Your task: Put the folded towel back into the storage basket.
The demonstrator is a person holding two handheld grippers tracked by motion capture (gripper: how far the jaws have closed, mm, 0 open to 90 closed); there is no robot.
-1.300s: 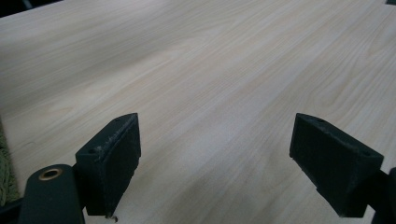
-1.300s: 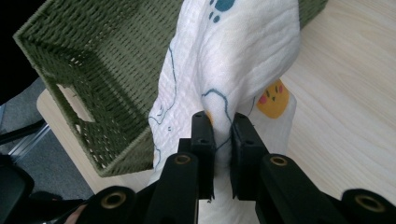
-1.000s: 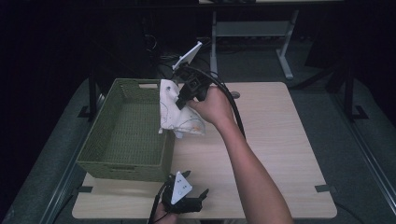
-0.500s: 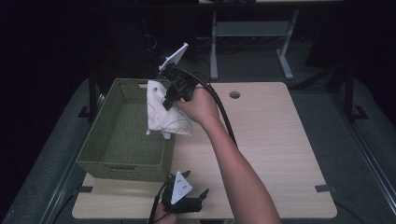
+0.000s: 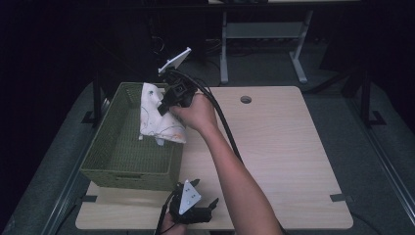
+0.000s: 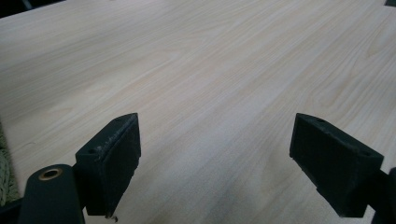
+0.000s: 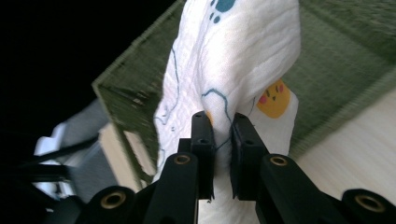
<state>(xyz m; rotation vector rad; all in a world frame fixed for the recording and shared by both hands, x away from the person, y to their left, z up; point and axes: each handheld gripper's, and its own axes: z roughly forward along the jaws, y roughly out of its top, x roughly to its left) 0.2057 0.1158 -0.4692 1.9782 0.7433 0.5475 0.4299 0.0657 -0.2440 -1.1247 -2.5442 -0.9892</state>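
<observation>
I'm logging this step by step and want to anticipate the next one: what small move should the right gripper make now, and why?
Probably carry on a little farther over the green basket, then lower. The right gripper is shut on the white printed cloth, which hangs across the basket's near rim, its lower corner outside over the table. The left gripper rests open.

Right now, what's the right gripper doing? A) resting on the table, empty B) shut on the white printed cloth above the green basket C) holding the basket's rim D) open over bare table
B: in the right gripper view the right gripper has its jaws pinched on a fold of the white cloth, which hangs over the green basket in the high view.
</observation>
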